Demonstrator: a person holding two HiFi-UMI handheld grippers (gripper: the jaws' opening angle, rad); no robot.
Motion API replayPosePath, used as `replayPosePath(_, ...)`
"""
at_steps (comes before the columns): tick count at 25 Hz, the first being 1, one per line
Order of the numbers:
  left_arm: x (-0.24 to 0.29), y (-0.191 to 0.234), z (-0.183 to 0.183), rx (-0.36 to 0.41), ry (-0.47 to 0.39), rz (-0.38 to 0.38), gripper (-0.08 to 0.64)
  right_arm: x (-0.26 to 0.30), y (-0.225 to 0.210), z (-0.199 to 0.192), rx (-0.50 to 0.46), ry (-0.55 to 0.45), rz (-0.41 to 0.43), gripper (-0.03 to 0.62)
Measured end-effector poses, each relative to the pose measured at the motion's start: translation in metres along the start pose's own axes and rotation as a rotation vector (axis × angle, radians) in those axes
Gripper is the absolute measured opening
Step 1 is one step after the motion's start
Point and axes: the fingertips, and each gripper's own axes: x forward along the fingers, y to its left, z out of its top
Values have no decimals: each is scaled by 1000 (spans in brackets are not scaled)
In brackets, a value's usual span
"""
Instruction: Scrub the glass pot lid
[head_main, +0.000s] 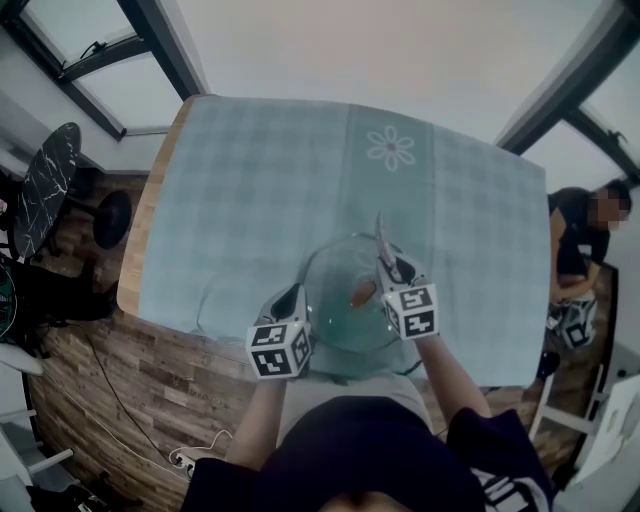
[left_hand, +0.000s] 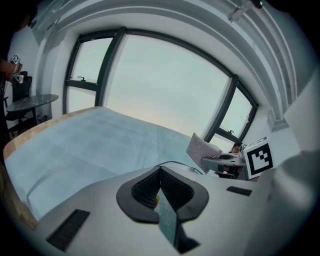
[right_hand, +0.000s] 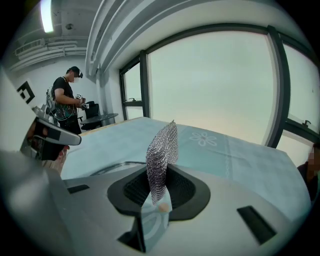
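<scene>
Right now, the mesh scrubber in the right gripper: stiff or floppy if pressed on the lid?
Probably floppy: the mesh scrubber is fine metal links, pinched upright in the right gripper. Likely folds against the glass lid; hardly fragile.

The head view looks steeply down from above the table's (head_main: 150, 215) near edge onto the left gripper (head_main: 295, 297) and right gripper (head_main: 386, 264). Each gripper view sits low behind its own jaws, facing across the tablecloth (left_hand: 90, 145) toward the far windows (left_hand: 165, 80); each catches the other gripper at its edge
</scene>
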Motion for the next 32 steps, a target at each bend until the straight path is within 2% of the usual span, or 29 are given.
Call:
replayPosePath(3,7,1,2,13,12,-15,3,7,-1,-5,-10,18,-14,81)
replayPosePath(12,21,2,11,45,40,-65,3,20,-5,-23,49,101,-47,81)
replayPosePath(17,28,2,12,56,58,-83,3,28,1,-31,61,156,-28,81)
replayPosePath(27,32,0,8,45,63,-100,3,36,2,-30,72,188,-28,81)
replayPosePath(32,31,2,3,32,66,-99,3,37,10,-28,45,197,-21,81)
